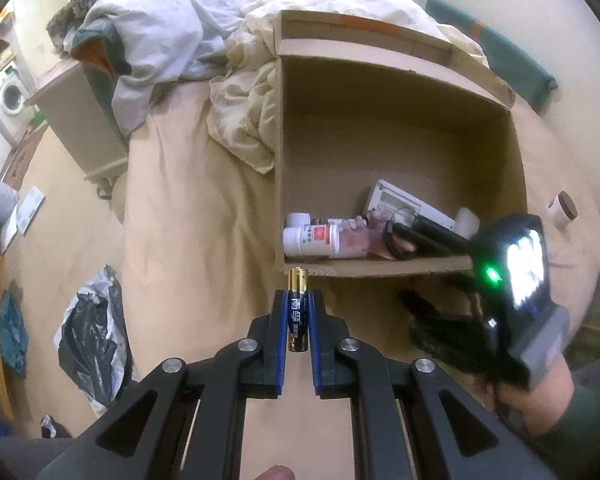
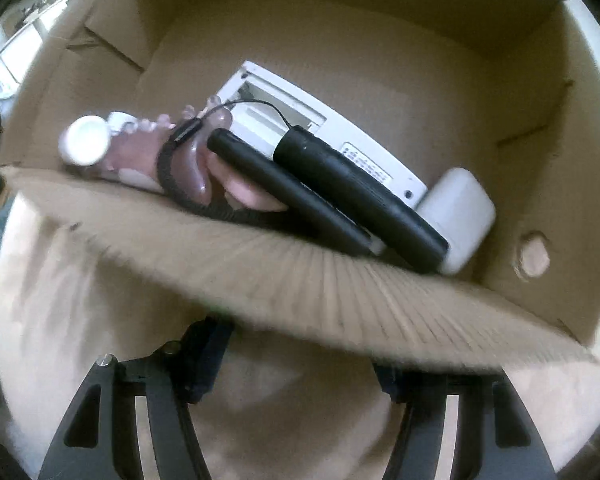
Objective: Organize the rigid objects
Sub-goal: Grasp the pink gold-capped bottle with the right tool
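Observation:
My left gripper point(image 1: 297, 304) is shut on a black and gold battery point(image 1: 297, 312), held upright just in front of the near wall of an open cardboard box point(image 1: 400, 120) on the bed. The box holds a white pill bottle point(image 1: 310, 240), a white flat device point(image 2: 332, 136), two black cylinders point(image 2: 356, 196), a white case point(image 2: 456, 216) and a clear pink object point(image 2: 140, 152). My right gripper point(image 2: 300, 344) is open and empty, its fingers below the box's near edge point(image 2: 300, 280). It also shows in the left wrist view point(image 1: 440, 320) at the box's right front.
The box sits on a beige bedsheet point(image 1: 188, 220) with crumpled bedding point(image 1: 244, 112) behind it. A small white jar with a brown lid point(image 1: 563, 210) lies right of the box. A black plastic bag point(image 1: 92, 344) lies on the floor at left.

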`<state>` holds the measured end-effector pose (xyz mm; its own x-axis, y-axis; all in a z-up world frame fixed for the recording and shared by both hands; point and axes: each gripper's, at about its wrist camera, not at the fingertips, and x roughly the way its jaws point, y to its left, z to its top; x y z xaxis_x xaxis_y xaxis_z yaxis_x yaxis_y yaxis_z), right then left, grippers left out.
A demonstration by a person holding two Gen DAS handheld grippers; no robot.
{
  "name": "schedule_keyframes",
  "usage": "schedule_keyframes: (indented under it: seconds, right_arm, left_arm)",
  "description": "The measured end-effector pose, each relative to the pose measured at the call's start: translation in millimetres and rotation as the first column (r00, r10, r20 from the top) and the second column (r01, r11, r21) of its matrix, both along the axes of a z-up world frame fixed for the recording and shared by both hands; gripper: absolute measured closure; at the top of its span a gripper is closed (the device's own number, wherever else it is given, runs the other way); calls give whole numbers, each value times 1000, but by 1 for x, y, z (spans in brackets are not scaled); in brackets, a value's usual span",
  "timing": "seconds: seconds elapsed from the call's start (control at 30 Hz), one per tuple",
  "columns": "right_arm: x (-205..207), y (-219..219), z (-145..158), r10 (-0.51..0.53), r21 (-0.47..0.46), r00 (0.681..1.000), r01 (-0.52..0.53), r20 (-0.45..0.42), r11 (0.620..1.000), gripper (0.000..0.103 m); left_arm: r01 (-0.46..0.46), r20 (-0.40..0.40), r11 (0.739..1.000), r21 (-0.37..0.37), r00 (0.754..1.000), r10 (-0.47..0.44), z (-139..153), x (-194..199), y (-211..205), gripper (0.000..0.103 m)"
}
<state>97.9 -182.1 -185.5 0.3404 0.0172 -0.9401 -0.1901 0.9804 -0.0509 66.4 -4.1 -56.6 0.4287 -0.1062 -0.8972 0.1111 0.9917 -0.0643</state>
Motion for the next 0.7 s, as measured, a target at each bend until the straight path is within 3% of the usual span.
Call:
schedule_keyframes:
  seconds: [0.17,0.3,0.53,0.7]
  right_arm:
    - [13,-7,1,-28,62,999,26,37,998,38]
    - [3,-15,9,3,40,999,-5,43,999,38]
    - [-39,-7,20,-28,142,995,41,-98,989,38]
    - [-62,-13,52,-50,269,986,93,-162,959,38]
  left_arm:
    - [3,-9,1000,0,1000,-3,-3,-1,1,94]
    - [1,-12,1000,3,1000,-1,-5,0,-1,94]
    - [-15,-17,1000,16,1000,15,-7,5,-5,94]
    - [-4,7,1000,25,1000,4,-2,2,-9,94]
